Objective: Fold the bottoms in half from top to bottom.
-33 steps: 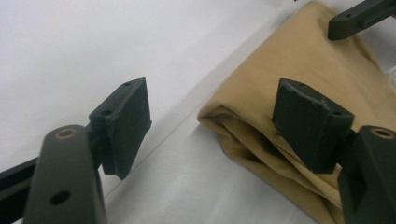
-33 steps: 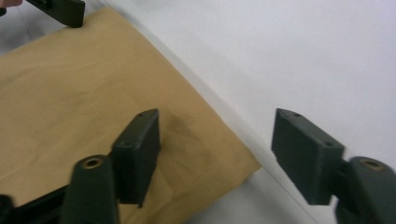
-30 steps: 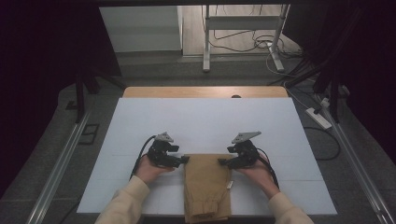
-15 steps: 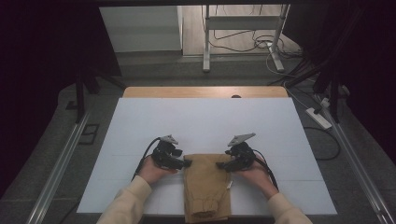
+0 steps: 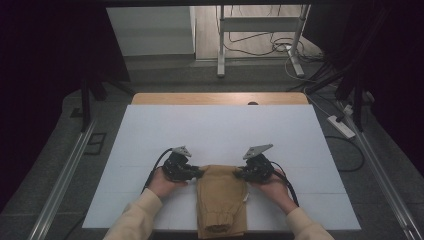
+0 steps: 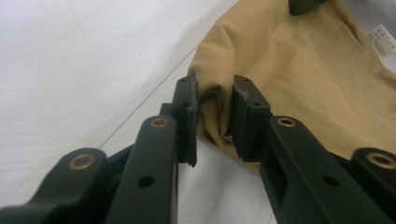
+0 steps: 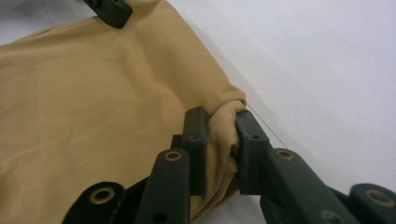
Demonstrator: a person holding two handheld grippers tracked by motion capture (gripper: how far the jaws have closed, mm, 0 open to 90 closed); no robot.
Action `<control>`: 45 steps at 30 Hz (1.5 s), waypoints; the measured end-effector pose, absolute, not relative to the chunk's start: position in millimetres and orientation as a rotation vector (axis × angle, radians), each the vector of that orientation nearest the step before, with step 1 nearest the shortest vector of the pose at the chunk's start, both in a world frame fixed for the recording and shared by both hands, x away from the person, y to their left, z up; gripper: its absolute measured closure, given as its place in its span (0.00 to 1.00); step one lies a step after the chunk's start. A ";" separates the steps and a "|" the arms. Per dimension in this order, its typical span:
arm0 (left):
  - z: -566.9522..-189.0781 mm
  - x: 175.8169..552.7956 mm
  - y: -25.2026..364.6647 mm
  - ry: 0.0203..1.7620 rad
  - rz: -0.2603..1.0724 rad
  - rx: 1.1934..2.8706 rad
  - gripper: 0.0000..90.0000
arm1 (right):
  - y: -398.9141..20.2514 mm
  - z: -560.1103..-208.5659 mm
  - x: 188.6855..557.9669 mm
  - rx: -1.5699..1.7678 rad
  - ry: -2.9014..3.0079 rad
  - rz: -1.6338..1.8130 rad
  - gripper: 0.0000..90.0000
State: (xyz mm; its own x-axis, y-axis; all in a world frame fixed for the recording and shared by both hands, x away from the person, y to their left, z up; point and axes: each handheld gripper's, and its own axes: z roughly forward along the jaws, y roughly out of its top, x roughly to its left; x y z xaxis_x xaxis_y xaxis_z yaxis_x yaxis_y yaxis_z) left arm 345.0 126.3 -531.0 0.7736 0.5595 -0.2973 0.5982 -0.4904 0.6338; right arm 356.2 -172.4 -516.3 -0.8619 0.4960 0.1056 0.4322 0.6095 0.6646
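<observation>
Trousers (image 5: 221,200) on white table (image 5: 220,130); left gripper (image 5: 199,172), right gripper (image 5: 238,173) just clenched on far corners.

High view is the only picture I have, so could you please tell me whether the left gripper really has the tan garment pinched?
Observer: Yes. In the left gripper view, the left gripper has a bunched corner of the tan garment squeezed between its pads; its jaws have just been closing.
Operator: Thank you. And is the right gripper doing the same?
Observer: It is. The right gripper pinches a fold at the opposite corner, after closing its jaws too.
Operator: Is there anything on the cloth that I might be missing?
Observer: A small white label sticks out at the garment's edge, toward the right gripper.
</observation>
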 end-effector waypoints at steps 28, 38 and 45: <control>-508.1 360.9 124.9 0.833 0.052 2.141 0.84 | -179.7 -490.6 364.1 0.765 2.594 1.186 0.89; -500.6 385.6 123.3 0.848 0.076 2.128 0.84 | -180.6 -483.5 386.1 0.814 2.550 1.187 0.89; -495.3 403.0 121.9 0.863 0.104 2.123 0.84 | -177.9 -479.1 402.3 0.827 2.521 1.174 0.89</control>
State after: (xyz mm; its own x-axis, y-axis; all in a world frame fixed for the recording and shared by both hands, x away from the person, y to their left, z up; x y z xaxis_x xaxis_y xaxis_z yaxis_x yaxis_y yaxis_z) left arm 403.0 121.9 -495.3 0.7615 0.6123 -0.2127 0.5446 -0.4265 0.7221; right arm 402.3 -177.9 -479.1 -0.8111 0.5845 0.0202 0.3916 0.5170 0.7612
